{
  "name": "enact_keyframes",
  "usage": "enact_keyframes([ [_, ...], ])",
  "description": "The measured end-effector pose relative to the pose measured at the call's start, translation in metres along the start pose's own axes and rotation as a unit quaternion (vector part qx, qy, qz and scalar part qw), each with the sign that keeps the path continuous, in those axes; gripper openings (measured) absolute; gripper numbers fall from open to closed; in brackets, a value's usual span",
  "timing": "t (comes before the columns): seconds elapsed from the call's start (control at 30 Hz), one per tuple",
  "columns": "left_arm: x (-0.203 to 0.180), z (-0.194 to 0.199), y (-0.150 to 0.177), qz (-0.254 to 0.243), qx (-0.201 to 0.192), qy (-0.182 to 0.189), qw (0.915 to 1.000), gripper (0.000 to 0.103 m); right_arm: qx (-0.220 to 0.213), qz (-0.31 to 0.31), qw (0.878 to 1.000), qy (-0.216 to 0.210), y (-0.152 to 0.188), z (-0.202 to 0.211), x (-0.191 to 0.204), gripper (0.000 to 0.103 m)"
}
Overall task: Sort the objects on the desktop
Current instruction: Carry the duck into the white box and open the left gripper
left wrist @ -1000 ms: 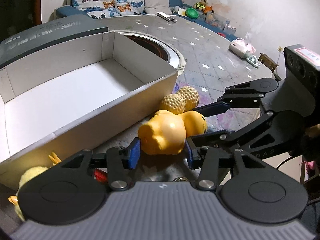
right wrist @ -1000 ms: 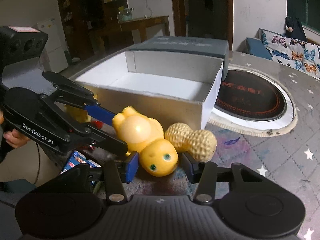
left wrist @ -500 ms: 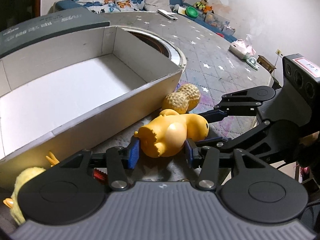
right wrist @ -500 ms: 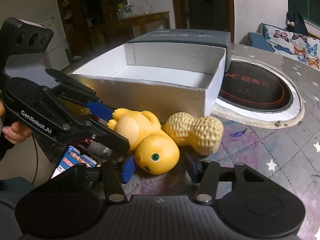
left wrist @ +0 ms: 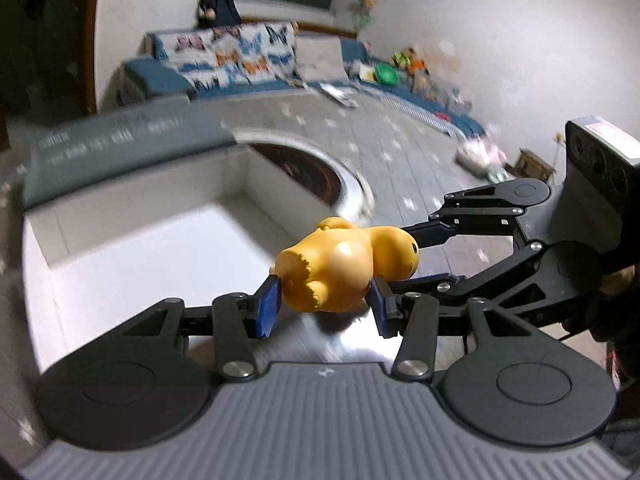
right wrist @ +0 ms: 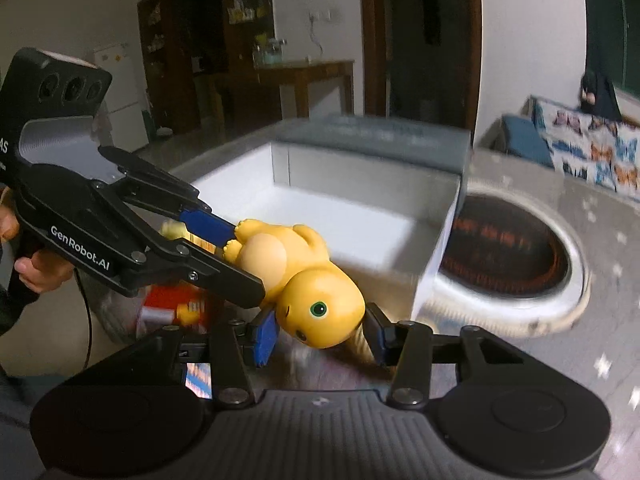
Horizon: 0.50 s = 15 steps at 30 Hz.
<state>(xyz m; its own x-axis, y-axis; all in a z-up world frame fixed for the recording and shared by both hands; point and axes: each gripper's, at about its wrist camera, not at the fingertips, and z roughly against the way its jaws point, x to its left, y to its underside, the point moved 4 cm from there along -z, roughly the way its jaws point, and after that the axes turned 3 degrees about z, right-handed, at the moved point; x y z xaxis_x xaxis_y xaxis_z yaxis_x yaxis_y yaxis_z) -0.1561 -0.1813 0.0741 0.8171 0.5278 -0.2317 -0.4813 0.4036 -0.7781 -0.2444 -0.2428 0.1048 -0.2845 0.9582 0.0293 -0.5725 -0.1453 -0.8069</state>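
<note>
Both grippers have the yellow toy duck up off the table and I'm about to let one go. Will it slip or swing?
The yellow toy duck looks glossy and rounded, so it may slide between flat pads. The left gripper pinches its tail end and the right gripper its bulbous head; with either released, the free end would probably sag or pivot. It looks like hollow rubber, likely light and squashy.

The left gripper (left wrist: 326, 300) sits low in the centre of its own view, its 2 blue pads (left wrist: 267, 306) clamped on a yellow toy (left wrist: 344, 268). The right gripper (right wrist: 318, 334) grips the toy's head from the opposite side, reaching in from the right edge of the left view. A bare hand (right wrist: 36, 268) grasps the left handle at the left edge.
</note>
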Motion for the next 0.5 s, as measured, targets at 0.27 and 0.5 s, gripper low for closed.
enact_keyframes([
  [0.27,0.055,-0.03,-0.037,0.027,-0.003,-0.042,0.9988,0.048,-0.022,0.038,0.999,0.014,-0.062,-0.038,-0.022,0.046],
  [0.5,0.113,-0.072,-0.038,0.096,0.042,-0.052,0.9931,0.048,0.03,0.038,0.999,0.012,-0.08,-0.109,-0.043,0.046],
])
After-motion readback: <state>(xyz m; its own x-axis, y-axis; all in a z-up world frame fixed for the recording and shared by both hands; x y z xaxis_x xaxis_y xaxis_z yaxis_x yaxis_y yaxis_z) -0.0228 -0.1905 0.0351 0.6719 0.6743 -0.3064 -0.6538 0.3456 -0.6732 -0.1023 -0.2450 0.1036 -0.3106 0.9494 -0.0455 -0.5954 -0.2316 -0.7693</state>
